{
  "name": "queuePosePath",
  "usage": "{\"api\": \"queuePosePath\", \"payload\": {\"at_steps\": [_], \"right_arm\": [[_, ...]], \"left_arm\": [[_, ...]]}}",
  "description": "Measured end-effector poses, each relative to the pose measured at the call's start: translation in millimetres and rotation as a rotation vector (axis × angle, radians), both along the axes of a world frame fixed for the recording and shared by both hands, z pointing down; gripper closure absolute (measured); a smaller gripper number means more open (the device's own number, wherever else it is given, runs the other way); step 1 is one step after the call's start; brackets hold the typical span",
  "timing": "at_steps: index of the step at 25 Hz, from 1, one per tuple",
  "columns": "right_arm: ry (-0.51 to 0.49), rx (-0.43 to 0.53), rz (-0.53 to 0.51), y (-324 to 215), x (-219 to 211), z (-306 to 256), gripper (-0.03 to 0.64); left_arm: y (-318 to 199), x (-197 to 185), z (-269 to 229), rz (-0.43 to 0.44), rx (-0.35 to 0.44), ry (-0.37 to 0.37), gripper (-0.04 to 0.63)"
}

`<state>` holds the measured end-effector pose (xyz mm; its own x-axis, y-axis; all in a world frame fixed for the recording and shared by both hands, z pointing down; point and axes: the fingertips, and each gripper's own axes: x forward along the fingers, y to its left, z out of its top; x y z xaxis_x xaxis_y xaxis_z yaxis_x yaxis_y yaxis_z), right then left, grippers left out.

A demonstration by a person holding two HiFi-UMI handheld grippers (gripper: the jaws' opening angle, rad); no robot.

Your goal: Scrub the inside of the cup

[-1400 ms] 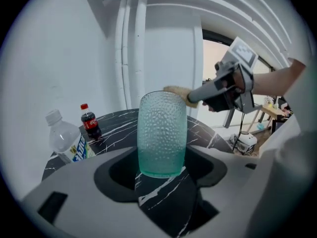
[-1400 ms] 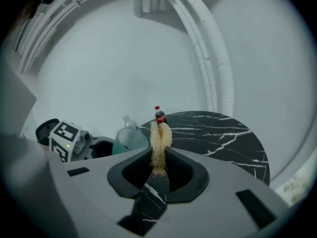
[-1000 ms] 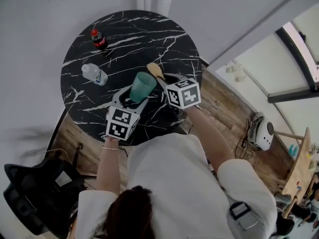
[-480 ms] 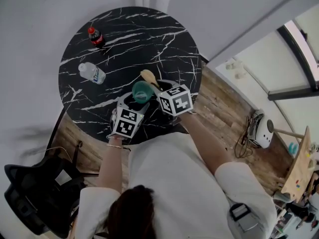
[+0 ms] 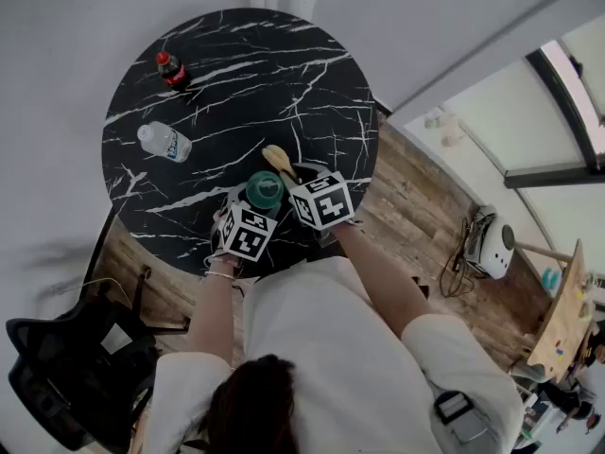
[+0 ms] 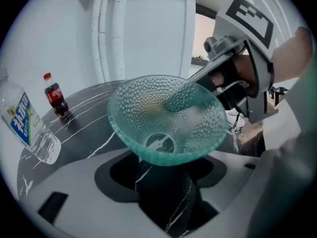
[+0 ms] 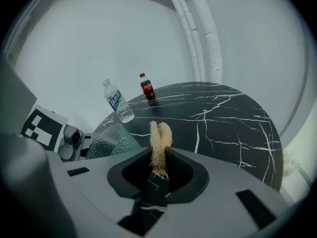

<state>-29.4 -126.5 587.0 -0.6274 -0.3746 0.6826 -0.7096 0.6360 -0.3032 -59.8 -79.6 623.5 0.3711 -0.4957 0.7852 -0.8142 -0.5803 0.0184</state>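
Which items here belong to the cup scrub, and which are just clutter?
In use:
- cup, held in left gripper
- loofah scrubber, held in right gripper

Lying about:
- cola bottle
- water bottle

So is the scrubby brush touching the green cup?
Apart. In the right gripper view a strip of dark table shows between the scrubber and the cup to its left.
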Motion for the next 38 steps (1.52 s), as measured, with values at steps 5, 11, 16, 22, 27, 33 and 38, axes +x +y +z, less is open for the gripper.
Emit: {"api": "queuePosePath", "payload": {"at_steps": [5,11,16,22,27,33,38], "right_arm": [[0.002,-0.019,-0.005,1.7,3.2,8.3,0.534],[-0.009,-0.028,0.000,2.1,5.6,10.9,0.534],[-0.005,-0.007,0.010,-2.1,8.0,8.2,0.533],[0.029,0.047,0.062,-14.9,24.0,7.3,0.532],[0.014,0.018,0.124,-28.0,40.1,19.9,0.532],[0.027,0.015,0.136,-35.2,45.5,28.9,0.531],[0.077,0.004,0.112,-29.9,45.8,39.0,0.527]], "left_arm": [[0.5,-1.5,8.3,0.007,-0.037,-0.031,0.308],[-0.7,-0.5,8.9,-0.043,-0.064,0.010,0.304],[5.7,-2.0,6.6,-0.063,-0.083,0.052,0.264],[26.3,-25.8,4.4,-0.206,-0.081,0.102,0.262],[60.0,-29.3,0.0,-0.259,-0.149,0.207,0.273],[72.0,-47.4,-21.6,-0.430,-0.096,0.312,0.290],[62.8,-69.2,-53.2,-0.549,-0.005,0.415,0.302]]}}
